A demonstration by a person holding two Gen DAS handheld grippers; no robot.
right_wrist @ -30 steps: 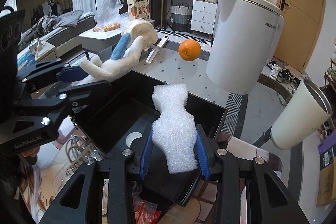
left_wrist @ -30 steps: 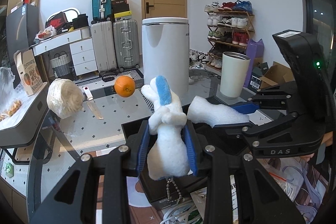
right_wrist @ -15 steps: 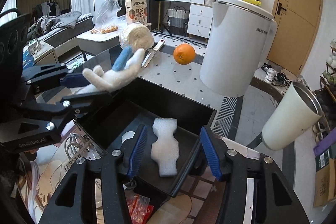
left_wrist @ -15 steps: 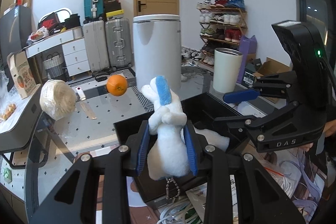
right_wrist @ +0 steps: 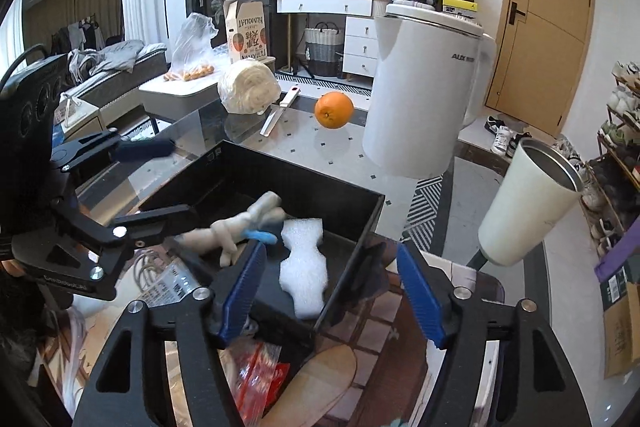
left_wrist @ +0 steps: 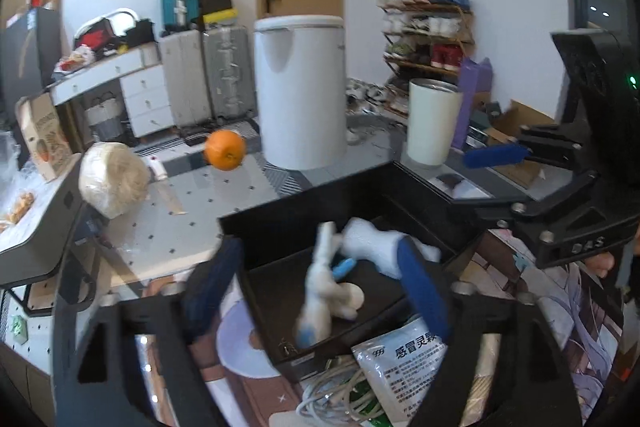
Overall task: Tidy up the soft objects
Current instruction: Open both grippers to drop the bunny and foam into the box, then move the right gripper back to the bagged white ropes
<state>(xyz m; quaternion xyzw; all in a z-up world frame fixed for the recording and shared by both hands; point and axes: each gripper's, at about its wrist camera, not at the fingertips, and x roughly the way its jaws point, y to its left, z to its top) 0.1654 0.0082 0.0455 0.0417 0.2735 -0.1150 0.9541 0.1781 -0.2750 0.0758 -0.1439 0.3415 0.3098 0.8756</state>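
Dropping: white plush toy w/ blue ear (left_wrist: 320, 291) blurred, apparently mid-fall into black rectangular plastic bin (right_wrist: 352, 195)
Foam: white waisted foam piece (right_wrist: 304, 267) flat on bin floor, beside toy
Left hand-held gripper (left_wrist: 320, 283): jaws opening, toy loose btwn them
Right hand-held gripper (right_wrist: 332, 287): jaws opening, over foam w/o touching
Risk: toy may bounce or hang on rim; bin sits near tabletop (right_wrist: 320, 147) edge

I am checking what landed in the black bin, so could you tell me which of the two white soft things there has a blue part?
The white plush toy animal has the blue ear; the flat white foam piece beside it is plain white.
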